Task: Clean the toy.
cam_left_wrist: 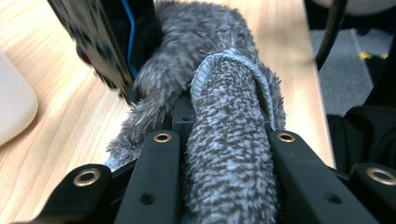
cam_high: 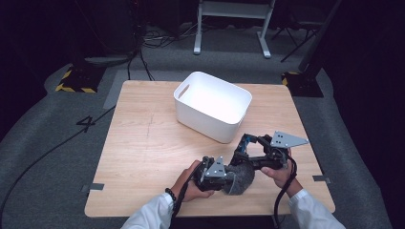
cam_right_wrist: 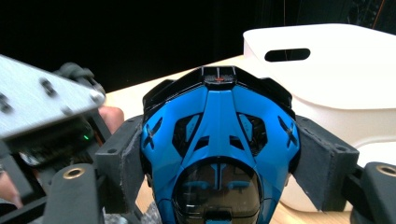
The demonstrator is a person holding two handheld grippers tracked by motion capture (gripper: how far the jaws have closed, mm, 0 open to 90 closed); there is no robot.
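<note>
Left hand-held gripper (cam_high: pixel 228 177): clenched on a fuzzy grey cloth (cam_high: pixel 241 177); the left gripper view shows a rolled fold of that cloth (cam_left_wrist: pixel 229 149) pressed between the two black jaws.
Right hand-held gripper (cam_high: pixel 239 151): grasping a glossy blue-and-black plastic object (cam_high: pixel 245 141); in the right gripper view its padded jaws press on both sides of the object (cam_right_wrist: pixel 219 140).
Fuzzy grey cloth: at the front of the light wooden desk (cam_high: pixel 143 152), between the two hands, its far part lying on the wood.
Blue-and-black object: just above the cloth, near the front corner of the white rectangular plastic bin (cam_high: pixel 212 106).
White bin: upright at the middle of the desk's far half, a slot handle in its side wall.
Hands: white sleeves enter from the bottom edge of the high view.
</note>
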